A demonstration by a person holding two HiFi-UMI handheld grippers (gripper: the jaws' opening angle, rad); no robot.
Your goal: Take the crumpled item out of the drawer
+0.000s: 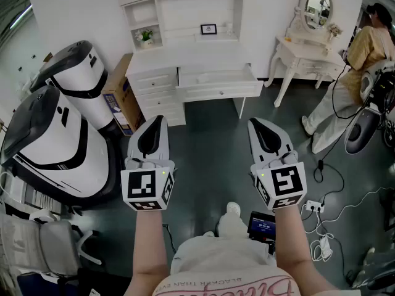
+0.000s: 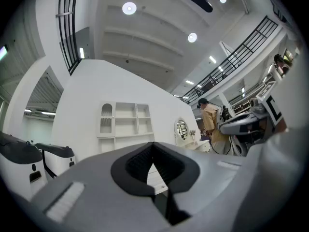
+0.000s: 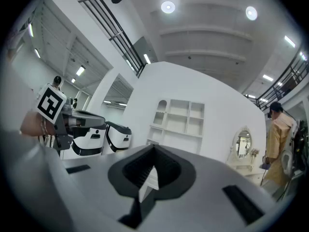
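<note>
A white desk [image 1: 191,59] with shelves stands against the far wall. Its middle drawer [image 1: 217,82] is pulled open; the inside looks white and I cannot make out a crumpled item in it. My left gripper [image 1: 154,122] and right gripper [image 1: 259,123] are held side by side over the dark floor, well short of the desk, both pointing toward it. Both are shut with nothing between the jaws. In the left gripper view the left gripper [image 2: 153,145] has its tips meeting in front of the desk. The right gripper [image 3: 154,148] looks the same in its own view.
Two large white-and-black machines [image 1: 58,134] stand at the left, with a cardboard box [image 1: 120,94] beside the desk. A vanity table with an oval mirror [image 1: 316,8] and a person [image 1: 355,66] are at the right. Cables and a power strip [image 1: 315,206] lie on the floor.
</note>
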